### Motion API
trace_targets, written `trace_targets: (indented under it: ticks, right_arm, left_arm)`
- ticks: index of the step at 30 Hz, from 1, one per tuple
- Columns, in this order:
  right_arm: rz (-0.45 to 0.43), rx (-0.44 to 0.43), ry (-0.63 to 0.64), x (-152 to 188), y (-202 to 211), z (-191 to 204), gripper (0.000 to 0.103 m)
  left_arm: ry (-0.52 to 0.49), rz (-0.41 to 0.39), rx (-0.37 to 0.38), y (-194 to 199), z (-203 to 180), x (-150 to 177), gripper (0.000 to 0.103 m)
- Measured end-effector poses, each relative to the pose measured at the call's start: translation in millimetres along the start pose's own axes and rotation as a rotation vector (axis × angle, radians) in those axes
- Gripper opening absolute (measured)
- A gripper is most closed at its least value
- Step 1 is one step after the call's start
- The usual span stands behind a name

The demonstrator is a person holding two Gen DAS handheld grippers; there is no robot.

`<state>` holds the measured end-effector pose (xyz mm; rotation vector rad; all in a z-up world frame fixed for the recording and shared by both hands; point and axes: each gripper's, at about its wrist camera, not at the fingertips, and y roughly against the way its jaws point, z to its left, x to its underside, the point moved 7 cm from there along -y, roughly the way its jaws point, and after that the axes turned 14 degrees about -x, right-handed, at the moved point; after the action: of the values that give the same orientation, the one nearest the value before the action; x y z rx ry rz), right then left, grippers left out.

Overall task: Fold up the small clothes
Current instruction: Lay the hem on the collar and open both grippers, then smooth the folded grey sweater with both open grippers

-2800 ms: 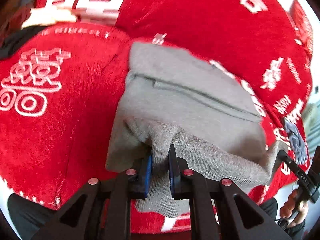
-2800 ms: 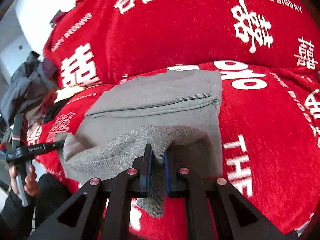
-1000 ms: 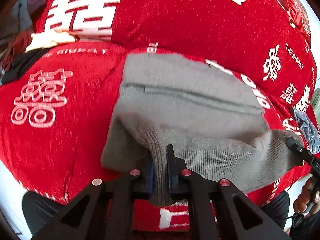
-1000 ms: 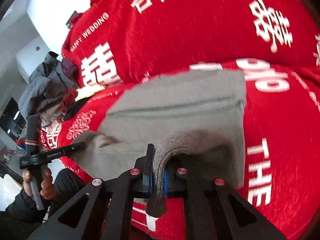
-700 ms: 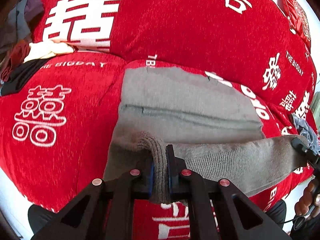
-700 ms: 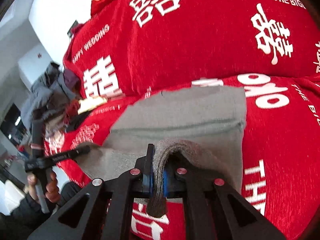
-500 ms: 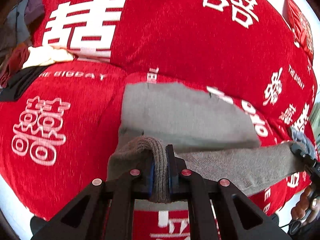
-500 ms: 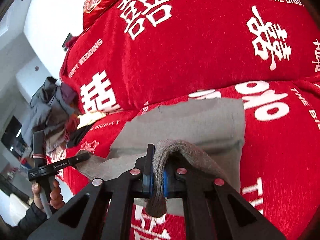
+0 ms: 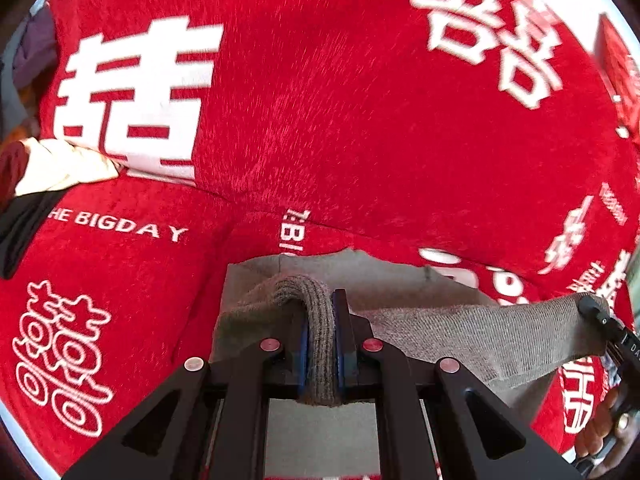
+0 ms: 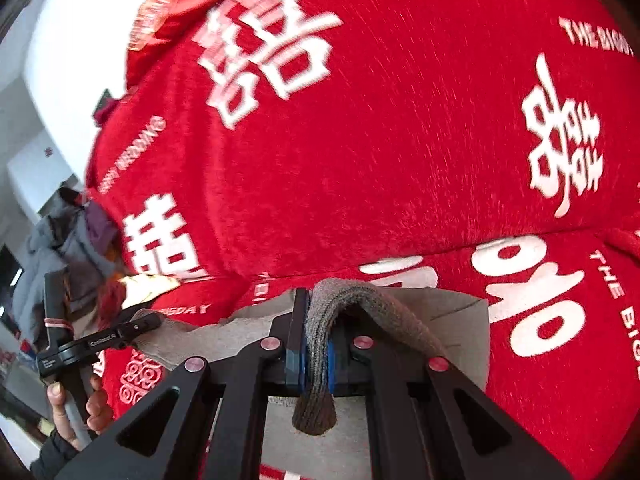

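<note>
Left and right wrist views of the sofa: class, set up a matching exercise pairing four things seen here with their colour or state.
Things:
1. grey garment
2. sofa cover
3. left claw
4. cream cloth

States:
A. red with white lettering
B. lying at the left end of the seat, beside dark clothes
C. shut on a ribbed edge
D. stretched between two claws, its lower layer flat on the seat

Pairs: 1-D, 2-A, 3-C, 4-B
</note>
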<state>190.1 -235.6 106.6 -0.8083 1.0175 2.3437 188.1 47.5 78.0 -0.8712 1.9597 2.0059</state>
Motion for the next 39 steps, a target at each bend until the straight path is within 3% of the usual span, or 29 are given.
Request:
trace_targets:
  ticks: [10,12,13,14,15,16,17,18,20,24,28,31,35,37,38,39]
  right_arm:
    - [0.128,0.130,-0.108,20,-89,-81,0.007]
    - [0.160,0.141,-0.147,22,-100,-93,0.012]
    - [0.188,0.157,-0.183,22,-107,-103,0.012]
    - [0.203,0.157,-0.211,21,-111,-109,0.013]
    - [0.202,0.147,-0.243,18,-111,-114,0.016]
    - [0.188,0.136,-0.276,13,-109,-117,0.019]
    - [0.173,0.128,-0.294,10,-105,-118,0.029]
    - [0.146,0.117,-0.314,6,-99,-119,0.052]
    - [0.091,0.135,-0.310,0,-83,-117,0.084]
    - [0.108,0.244,-0.131,8,-68,-96,0.085]
    - [0.309,0.305,0.173,42,-115,-44,0.085]
    - [0.381,0.321,0.312,60,-148,-22,0.085]
    - [0.458,0.356,0.212,62,-177,-58,0.085]
    - [0.469,0.397,0.146,60,-174,-90,0.085]
    - [0.451,0.385,0.112,57,-168,-103,0.084]
    - [0.417,0.317,0.066,53,-161,-111,0.081]
  left_arm:
    - [0.032,0.177,-0.076,-119,-10,4,0.012]
    - [0.095,0.245,-0.030,-135,-5,6,0.013]
    - [0.136,0.273,0.004,-140,-1,6,0.034]
    - [0.183,0.302,0.052,-144,2,5,0.071]
    - [0.233,0.322,0.104,-145,7,3,0.083]
    - [0.285,0.317,0.130,-142,13,0,0.086]
    - [0.317,0.306,0.131,-138,20,-4,0.086]
    - [0.329,0.290,0.136,-131,25,-8,0.086]
    - [0.328,0.259,0.155,-114,33,-13,0.086]
    - [0.189,0.186,0.074,-89,29,-1,0.086]
    - [-0.056,0.147,-0.035,-91,-27,23,0.086]
    - [-0.223,0.112,-0.098,-108,-73,33,0.086]
    - [-0.234,0.199,-0.206,-156,-72,33,0.086]
    - [-0.210,0.172,-0.224,-162,-62,24,0.086]
    - [-0.198,0.171,-0.234,-166,-55,20,0.086]
    - [-0.177,0.189,-0.213,-169,-47,17,0.086]
